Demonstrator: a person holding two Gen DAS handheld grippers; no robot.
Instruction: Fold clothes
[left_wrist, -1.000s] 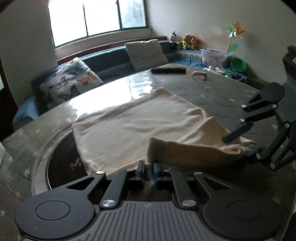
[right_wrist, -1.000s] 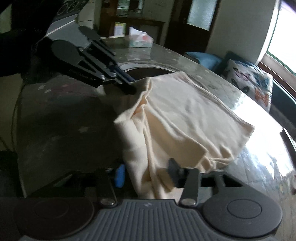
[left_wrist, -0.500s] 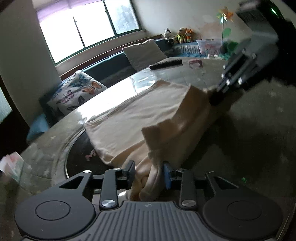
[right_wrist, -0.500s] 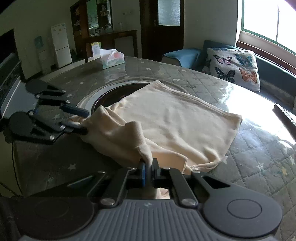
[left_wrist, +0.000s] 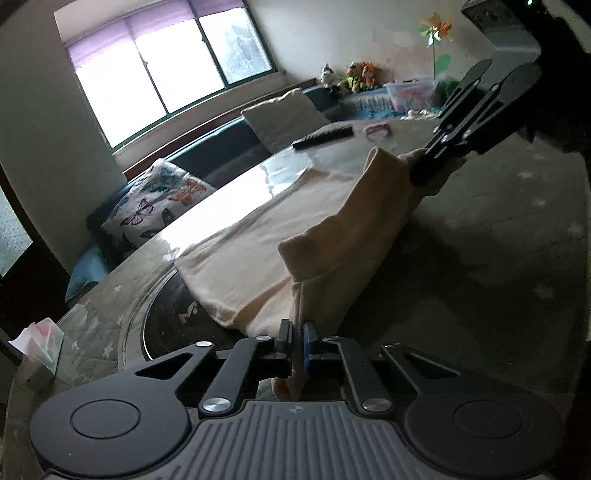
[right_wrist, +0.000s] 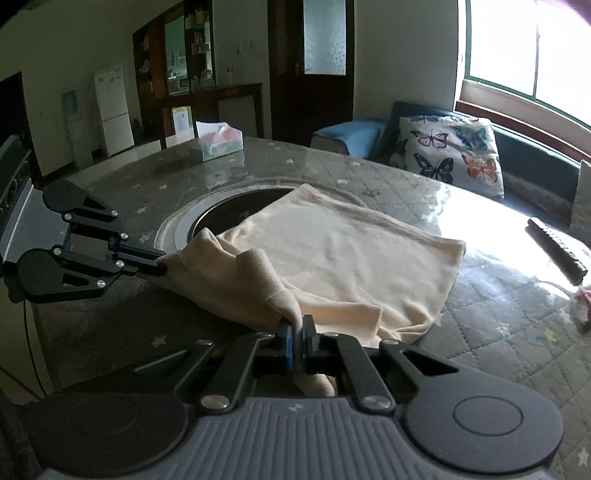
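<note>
A cream garment (left_wrist: 280, 236) lies on the round quilted table (left_wrist: 498, 240), its near edge lifted off the surface. My left gripper (left_wrist: 297, 334) is shut on one near corner of that edge. My right gripper (right_wrist: 297, 328) is shut on the other near corner. In the left wrist view the right gripper (left_wrist: 424, 173) holds the cloth up at the right. In the right wrist view the left gripper (right_wrist: 159, 264) holds the garment (right_wrist: 343, 251) at the left. The raised edge hangs stretched between the two. The rest lies flat.
A dark round inset (right_wrist: 229, 218) lies under the garment's far corner. A tissue box (right_wrist: 218, 142) stands at the table's far side. A remote (right_wrist: 556, 247) and a small pink item (left_wrist: 378, 129) lie on the table. A butterfly cushion (right_wrist: 448, 153) sits on the bench.
Both grippers have closed on the garment's near corners and lifted its edge off the table. They have moved apart, so the edge now hangs stretched between them.
</note>
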